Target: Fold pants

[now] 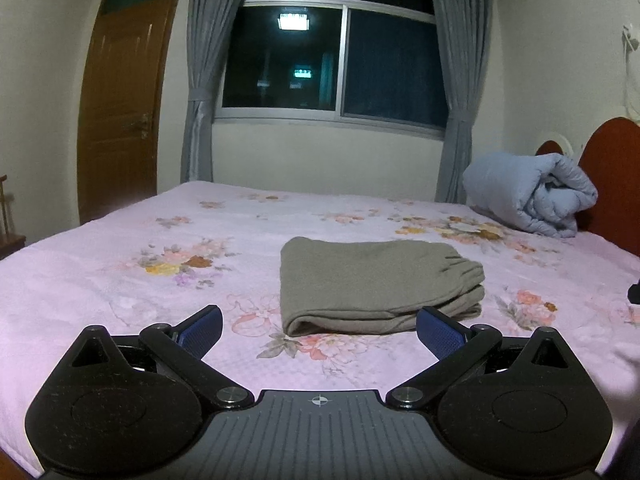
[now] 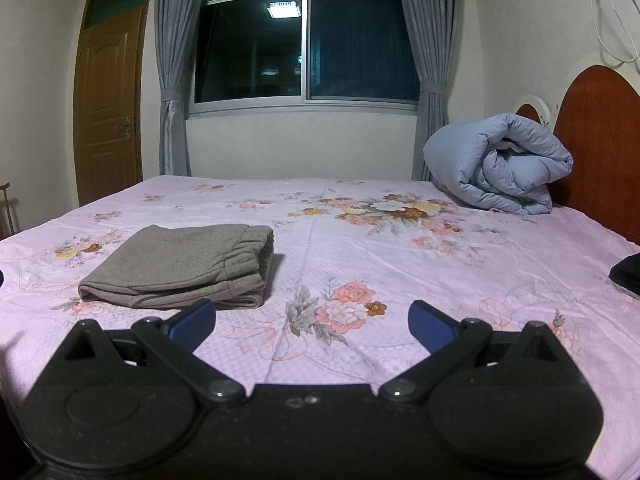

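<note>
Grey-brown pants (image 1: 376,284) lie folded into a compact rectangle on the pink floral bed sheet (image 1: 120,280), waistband to the right. My left gripper (image 1: 319,330) is open and empty, just in front of the pants' near edge. In the right wrist view the folded pants (image 2: 180,268) lie to the left. My right gripper (image 2: 311,326) is open and empty, over bare sheet (image 2: 400,264) to the right of the pants.
A rolled light-blue duvet (image 2: 496,164) lies at the far right by the red-brown headboard (image 2: 600,140). A dark object (image 2: 626,272) sits at the right edge. A window with grey curtains (image 1: 332,60) and a wooden door (image 1: 120,112) are behind the bed.
</note>
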